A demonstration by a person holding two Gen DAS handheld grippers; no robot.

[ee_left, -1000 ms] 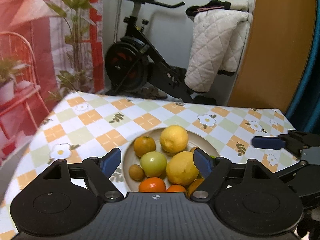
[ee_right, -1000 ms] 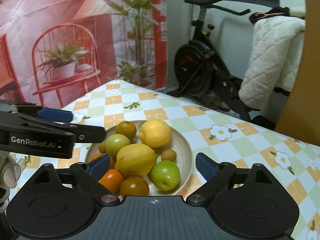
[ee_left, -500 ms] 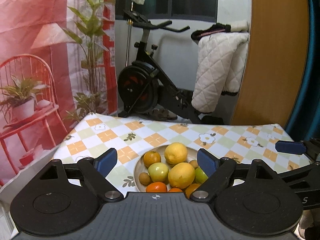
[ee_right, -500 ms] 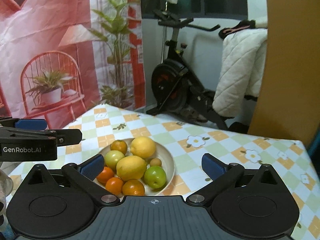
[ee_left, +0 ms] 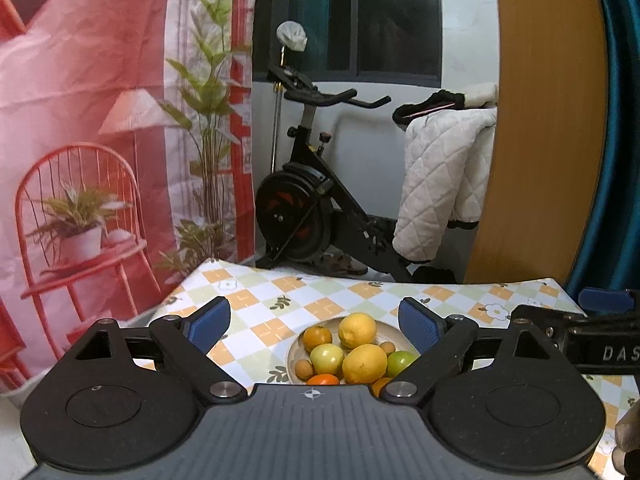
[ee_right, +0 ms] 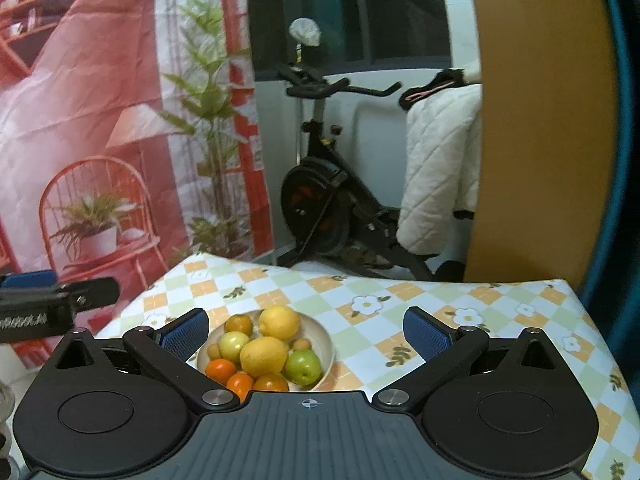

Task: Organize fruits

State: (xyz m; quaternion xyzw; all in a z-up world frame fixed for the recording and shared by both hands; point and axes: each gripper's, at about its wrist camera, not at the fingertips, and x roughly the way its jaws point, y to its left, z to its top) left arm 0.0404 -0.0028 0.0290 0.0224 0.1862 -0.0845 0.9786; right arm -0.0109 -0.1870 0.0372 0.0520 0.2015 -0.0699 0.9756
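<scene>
Cream plate (ee_right: 326,344) sits on the checkered table (ee_right: 400,300), piled with fruit: 2 lemons (ee_right: 264,357), green apple (ee_right: 303,367), pale green fruit (ee_right: 233,341), oranges (ee_right: 220,369). Left gripper (ee_left: 312,322) hangs spread wide, empty, short of the plate. Right gripper (ee_right: 306,332) likewise spread, empty, plate between its fingers in view. Beyond the plate, off the table: exercise bike (ee_left: 316,204), white quilt (ee_left: 440,184) draped on it, printed red backdrop (ee_left: 100,120) to its left.

Behind the checkered flower-print tablecloth (ee_left: 276,292) you've got a black exercise bike (ee_left: 316,208) with a white quilted blanket (ee_left: 440,184) draped beside it, a red printed backdrop (ee_left: 88,120) on the left and a wooden panel (ee_left: 544,128) on the right.
</scene>
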